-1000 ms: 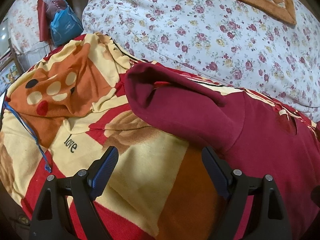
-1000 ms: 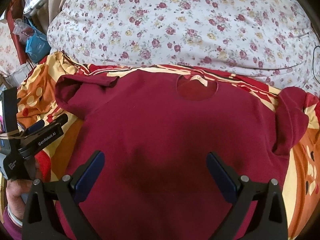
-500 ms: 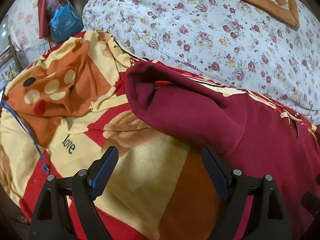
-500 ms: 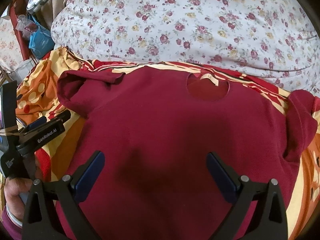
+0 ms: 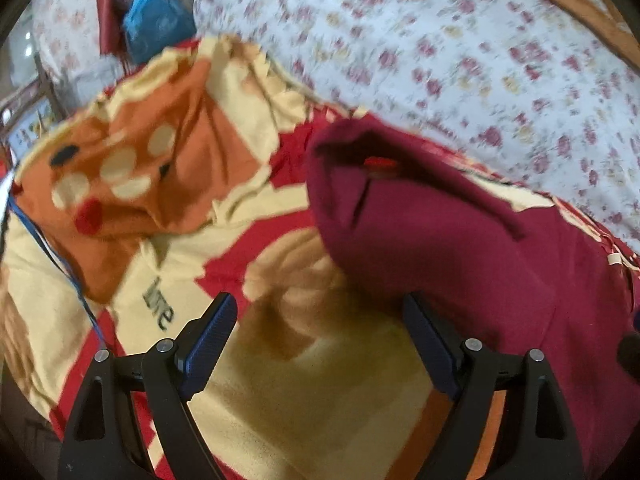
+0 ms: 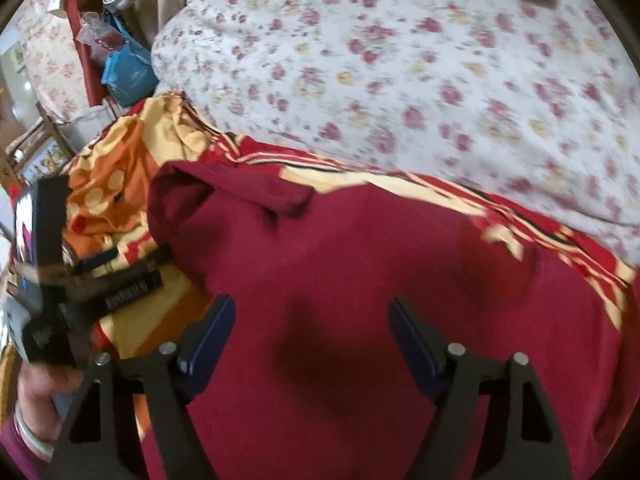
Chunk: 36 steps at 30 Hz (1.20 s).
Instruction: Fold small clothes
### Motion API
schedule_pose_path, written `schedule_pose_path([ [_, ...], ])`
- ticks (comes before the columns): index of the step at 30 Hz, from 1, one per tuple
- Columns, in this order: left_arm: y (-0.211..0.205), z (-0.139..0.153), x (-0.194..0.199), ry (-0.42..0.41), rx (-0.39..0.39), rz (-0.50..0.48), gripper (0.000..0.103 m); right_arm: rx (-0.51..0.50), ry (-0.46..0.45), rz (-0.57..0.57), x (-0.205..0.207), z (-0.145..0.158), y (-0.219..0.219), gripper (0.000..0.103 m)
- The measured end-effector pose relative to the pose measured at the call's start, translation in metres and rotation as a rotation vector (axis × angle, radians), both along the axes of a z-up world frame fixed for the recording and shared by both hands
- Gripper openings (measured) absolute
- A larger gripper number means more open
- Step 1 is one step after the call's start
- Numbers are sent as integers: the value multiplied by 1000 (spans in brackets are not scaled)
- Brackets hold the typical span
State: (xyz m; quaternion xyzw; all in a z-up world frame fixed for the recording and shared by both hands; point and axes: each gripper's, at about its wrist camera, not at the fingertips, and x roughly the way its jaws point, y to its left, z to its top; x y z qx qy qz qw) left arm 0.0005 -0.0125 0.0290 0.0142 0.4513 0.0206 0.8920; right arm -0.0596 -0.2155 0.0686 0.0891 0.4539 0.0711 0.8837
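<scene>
A maroon shirt (image 6: 360,280) lies flat on the patterned blanket (image 5: 280,380). Above the shirt's body, the right tool (image 6: 310,328) has just been narrowing, gripping nothing. Beside the shirt's sleeve, the left tool (image 5: 320,332) stands apart, empty.

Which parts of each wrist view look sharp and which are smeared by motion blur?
Left wrist view: left gripper crisp, floral quilt and blanket smeared. Right wrist view: right gripper crisp, maroon shirt soft, quilt streaked.
</scene>
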Motion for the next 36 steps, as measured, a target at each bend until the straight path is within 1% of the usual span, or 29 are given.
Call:
schedule_pose_path([
  [3,4,-5,4,29,-25,12,76,100,19,2,32,-7,4,79],
  [7,2,-4,5,23,-27,4,74,81,22,7,49,-14,15,79],
  [9,2,0,4,15,-57,0,71,75,34,13,46,-18,18,79],
  [10,3,3,4,13,-84,-7,70,72,41,13,44,-20,18,79],
  [12,7,12,1,6,-167,-24,70,58,63,5,36,-23,14,79],
  [14,12,23,-3,-19,-280,-39,70,42,83,-6,25,-24,7,79],
  [16,10,33,-1,-19,-353,-65,70,43,95,-3,12,-22,-4,79],
  [17,5,36,3,-17,-363,-77,70,38,101,-8,3,-21,-11,79],
  [20,-19,43,18,-3,-341,-105,70,67,97,-35,-19,-15,-32,79],
  [22,-37,41,36,19,-325,-122,70,101,89,-69,-36,-11,-49,79],
  [25,-60,26,69,81,-261,-71,70,135,102,-94,-58,-8,-68,79],
  [26,-63,21,76,90,-251,-50,68,142,104,-98,-63,-8,-72,79],
  [28,-63,10,91,98,-246,-1,52,151,106,-116,-76,-7,-84,80],
  [29,-62,4,95,106,-263,8,35,152,105,-125,-80,-6,-88,80],
  [30,-62,-1,100,120,-288,3,21,152,103,-138,-86,-7,-93,80],
  [31,-63,-5,104,138,-327,-9,16,156,101,-158,-91,-7,-101,80],
  [32,-63,-6,103,141,-346,-15,8,161,101,-173,-94,-8,-105,80],
  [33,-64,-2,101,133,-365,-26,3,170,102,-191,-97,-9,-112,80],
  [36,-70,17,88,91,-412,-107,0,189,97,-237,-104,-9,-127,80],
])
